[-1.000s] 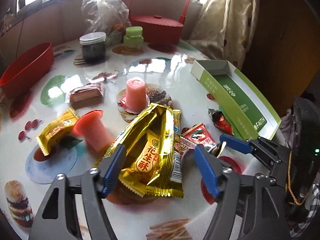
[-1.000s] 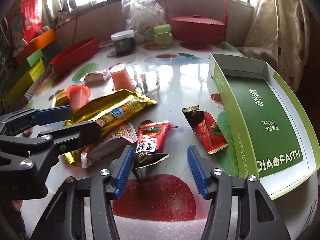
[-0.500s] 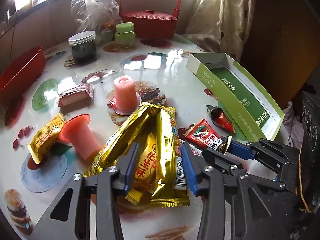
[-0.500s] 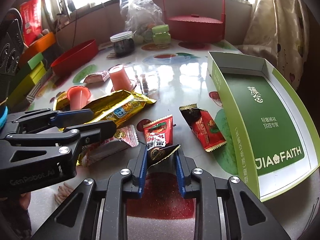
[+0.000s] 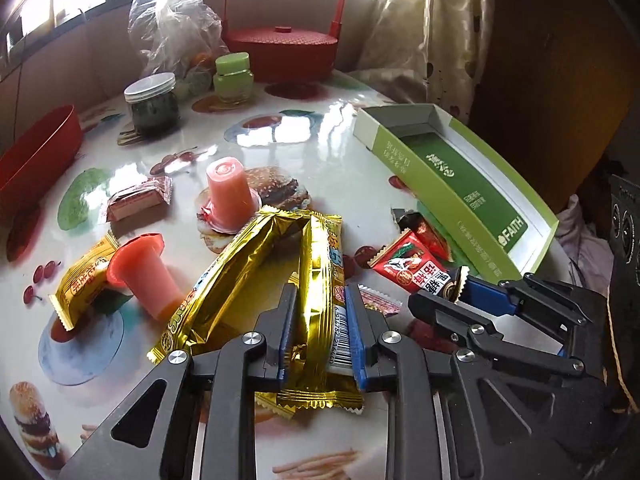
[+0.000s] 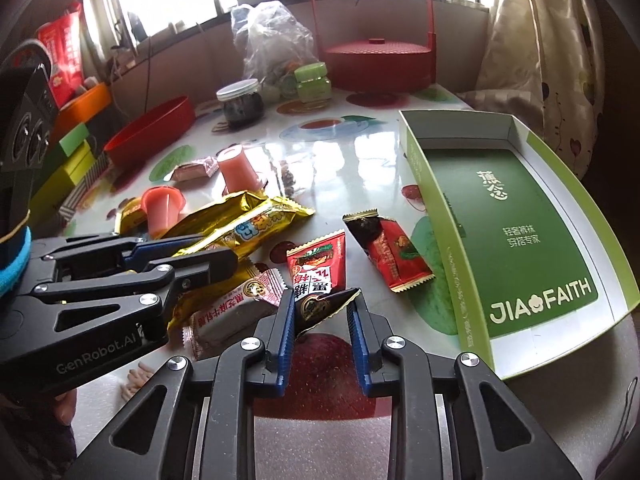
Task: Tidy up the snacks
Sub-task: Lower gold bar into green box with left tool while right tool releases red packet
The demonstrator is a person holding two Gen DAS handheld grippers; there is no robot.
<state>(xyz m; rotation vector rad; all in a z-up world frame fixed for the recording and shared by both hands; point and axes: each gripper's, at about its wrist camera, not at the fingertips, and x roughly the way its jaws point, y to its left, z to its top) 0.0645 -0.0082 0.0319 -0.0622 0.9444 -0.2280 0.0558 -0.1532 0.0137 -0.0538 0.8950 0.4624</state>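
Note:
My left gripper (image 5: pixel 320 312) is shut on a gold bar wrapper (image 5: pixel 322 280), with a second gold bar (image 5: pixel 240 264) beside it. My right gripper (image 6: pixel 322 306) is shut on the dark end of a red snack packet (image 6: pixel 318 264), which also shows in the left wrist view (image 5: pixel 412 270). Another red packet (image 6: pixel 390 250) lies by the open green box (image 6: pixel 516 216), whose inside is bare. Two pink jelly cups (image 5: pixel 230 192) (image 5: pixel 148 276), a small gold packet (image 5: pixel 82 280) and a pink wafer packet (image 5: pixel 136 200) lie on the table.
A red bowl (image 5: pixel 36 156), a dark jar (image 5: pixel 152 104), a green jar (image 5: pixel 234 78), a plastic bag (image 5: pixel 176 28) and a red lidded basket (image 5: pixel 284 50) stand at the back. A white and red packet (image 6: pixel 230 312) lies between the grippers. The box sits near the table's right edge.
Both grippers went from open to shut: the left closed on the gold bar, the right on the red packet's end. Both moved forward a little.

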